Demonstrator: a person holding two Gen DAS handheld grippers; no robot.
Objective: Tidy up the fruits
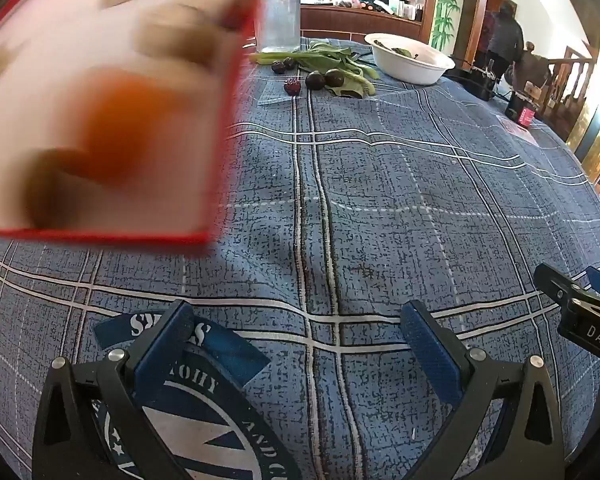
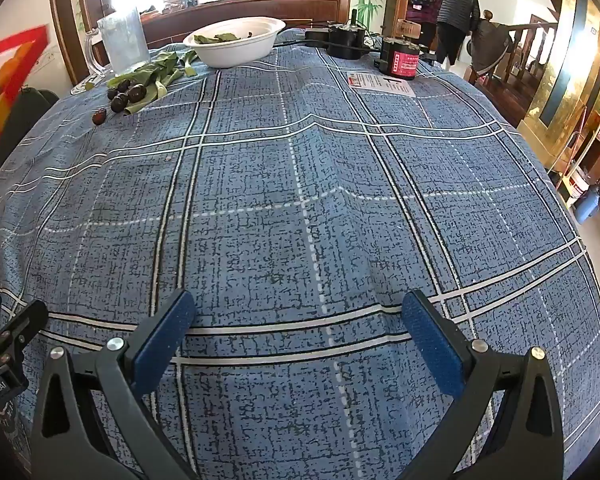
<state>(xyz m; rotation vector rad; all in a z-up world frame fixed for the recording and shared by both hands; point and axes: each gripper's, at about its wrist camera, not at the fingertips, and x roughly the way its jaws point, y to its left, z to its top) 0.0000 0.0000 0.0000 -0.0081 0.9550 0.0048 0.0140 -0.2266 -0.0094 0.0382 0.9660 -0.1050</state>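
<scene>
Left gripper (image 1: 298, 320): black frame, blue ribbed pads, jaws spread wide, nothing between them, above the cloth.
Right gripper (image 2: 298, 310): same build, jaws wide, nothing held.
Tablecloth (image 2: 300, 200): blue woven fabric, white and black check lines, printed round emblem at near left.
Tray (image 1: 204, 236): white, red-rimmed, flat, blurred, raised at left; carries an orange round fruit (image 1: 116, 128) and brownish shapes too blurred to tell.
Dark fruits (image 1: 314, 80): small, round, glossy, clustered at far left on the cloth beside leafy green stalks (image 1: 340, 60).
Glass mug (image 2: 122, 40): clear, cylindrical, handled, far left.
Bowl (image 2: 236, 40): white, wide, holding leaves, far centre.
</scene>
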